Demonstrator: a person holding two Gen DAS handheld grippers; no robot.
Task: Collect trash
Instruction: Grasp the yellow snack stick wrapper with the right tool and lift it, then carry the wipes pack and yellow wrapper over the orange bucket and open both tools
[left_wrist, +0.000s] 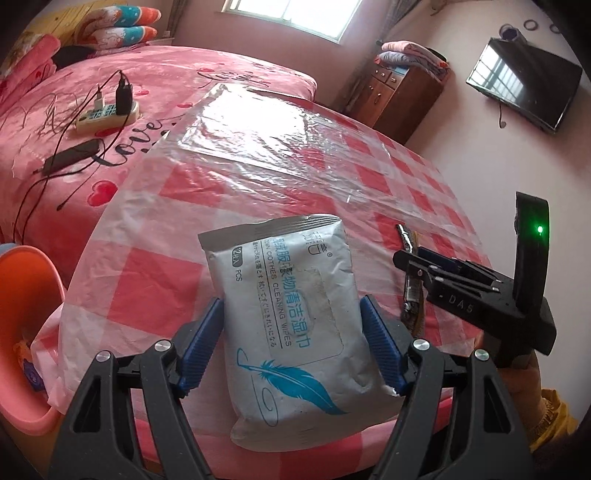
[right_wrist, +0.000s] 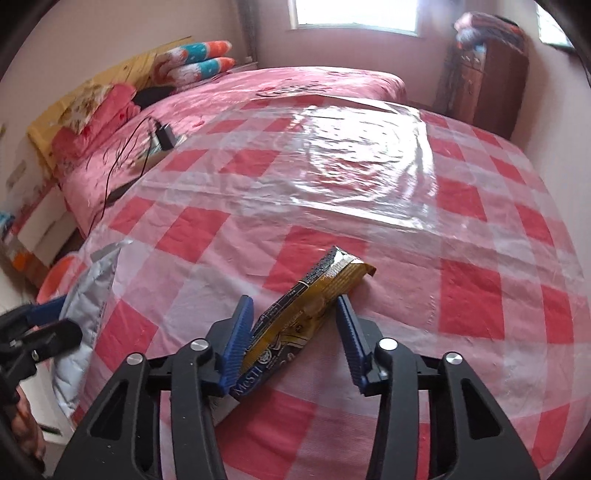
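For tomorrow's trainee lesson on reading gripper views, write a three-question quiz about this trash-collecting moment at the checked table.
1. True or false: the wet wipes pack sits between the left gripper fingers.
2. What lies between the right gripper fingers? A) snack wrapper B) phone C) cup
3. Fill in: an orange ____ stands left of the table.

Key: 1 true; 2 A; 3 bin.
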